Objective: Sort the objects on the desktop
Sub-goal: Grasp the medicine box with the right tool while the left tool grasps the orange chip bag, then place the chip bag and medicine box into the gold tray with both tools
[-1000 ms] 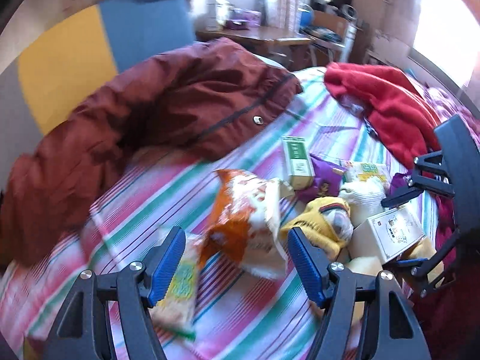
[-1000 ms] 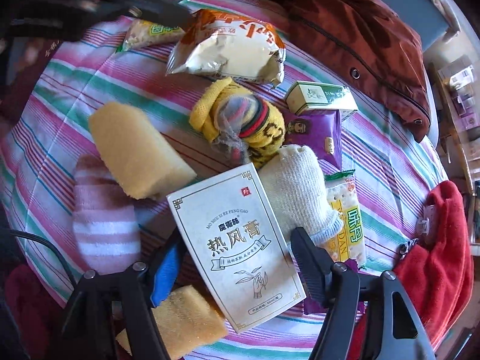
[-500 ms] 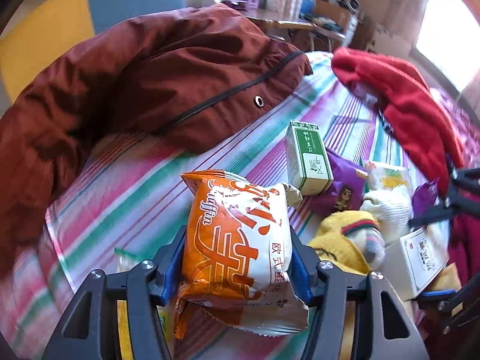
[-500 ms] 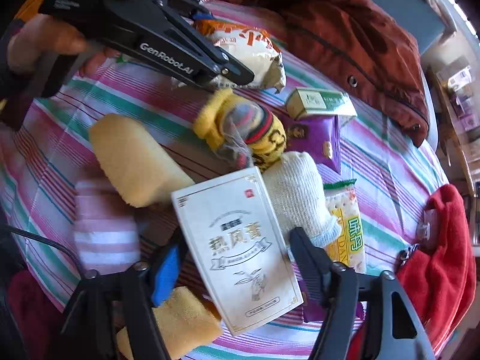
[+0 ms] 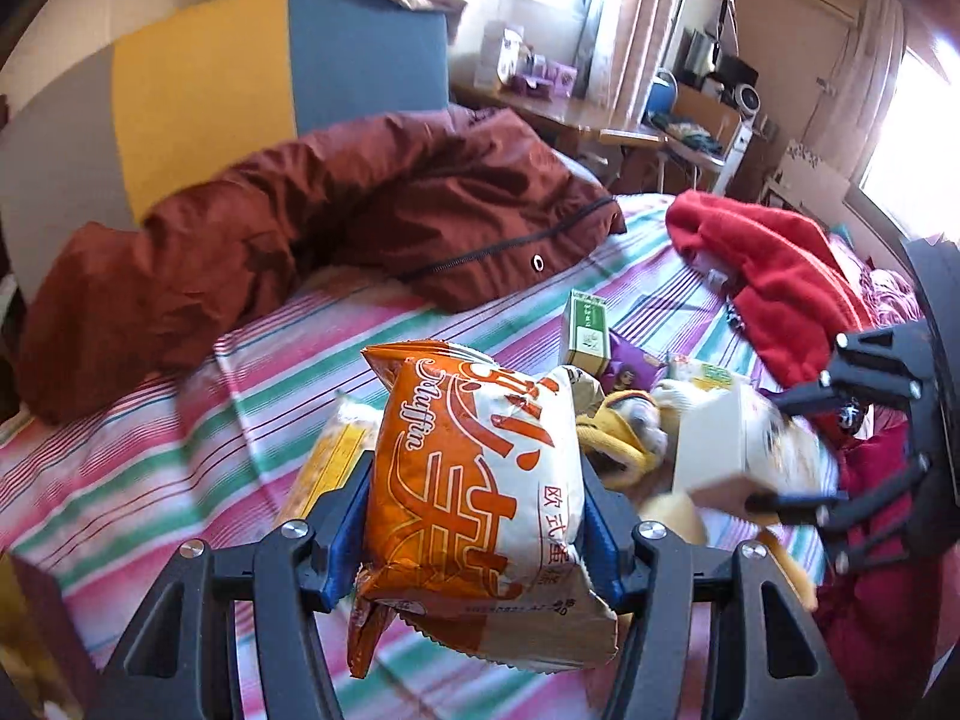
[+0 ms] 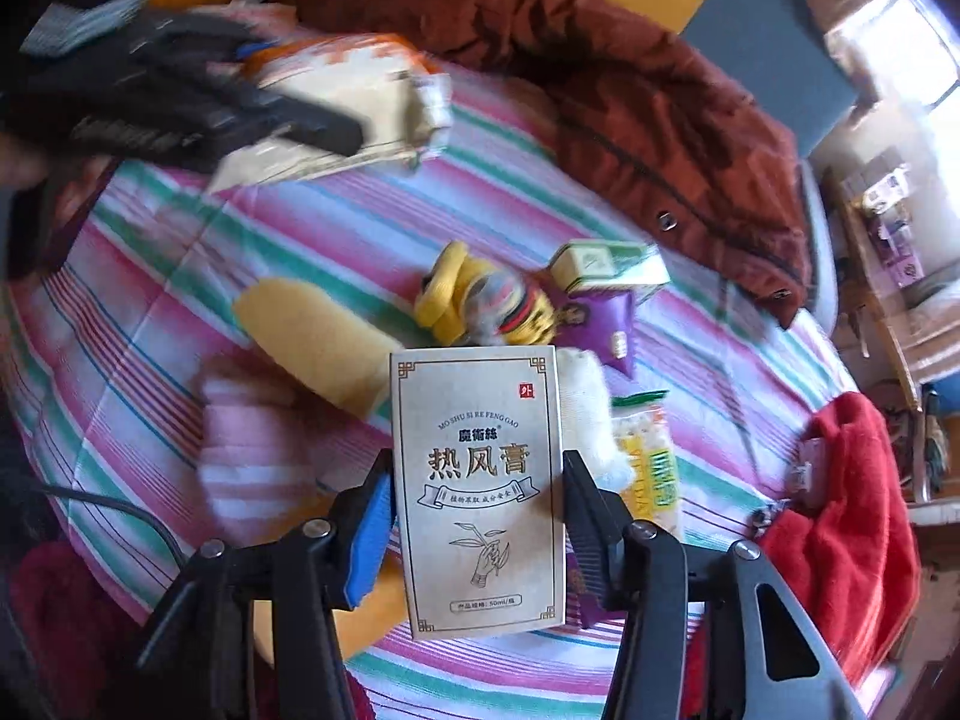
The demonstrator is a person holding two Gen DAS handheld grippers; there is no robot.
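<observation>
snack bag [image 5: 480, 480] between left tool [image 5: 477, 531] pads

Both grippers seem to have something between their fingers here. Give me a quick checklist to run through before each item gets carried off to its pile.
1. left gripper shut on the orange snack bag, both pads against its sides: ok.
2. Snack bag lifted off the striped sheet: ok.
3. right gripper around the beige carton; jaws closing, firm pad contact: cannot tell.
4. Carton clear of the white sock behind it: cannot tell.
5. The two grippers apart from each other: ok.
6. Destination piles in view: not ok, none seen.
</observation>
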